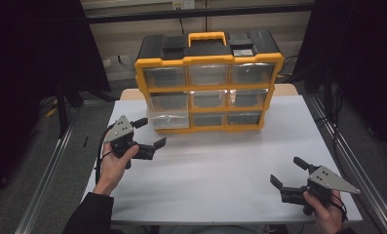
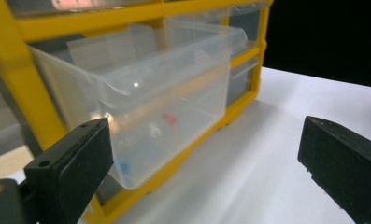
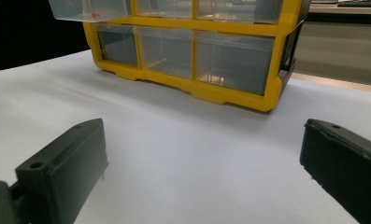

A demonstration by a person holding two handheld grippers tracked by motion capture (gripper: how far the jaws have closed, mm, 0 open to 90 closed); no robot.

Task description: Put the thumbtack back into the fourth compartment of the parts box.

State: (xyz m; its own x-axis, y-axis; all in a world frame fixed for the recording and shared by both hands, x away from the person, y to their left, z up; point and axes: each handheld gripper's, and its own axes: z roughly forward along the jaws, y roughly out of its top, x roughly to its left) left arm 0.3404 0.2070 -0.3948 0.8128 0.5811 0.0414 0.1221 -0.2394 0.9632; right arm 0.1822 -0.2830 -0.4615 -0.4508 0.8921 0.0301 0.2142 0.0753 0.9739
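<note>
Left gripper (image 1: pixel 151 132): I hold it spread wide, grasping nothing.
Right gripper (image 1: pixel 287 172): spread wide, bare.
Pulled-out drawer (image 2: pixel 141 100): small red and blue bits inside, too blurred to identify.

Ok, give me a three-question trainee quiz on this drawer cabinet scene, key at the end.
1. True or false: the left claw is shut on the pulled-out drawer.
2. Which drawer of the yellow cabinet stands pulled out? A) top right B) lower left C) middle centre
3. Fill in: the right claw hovers over the white ____, near its front right corner.

Key: 1. False, its jaws are open and apart from the drawer. 2. B. 3. table.
</note>
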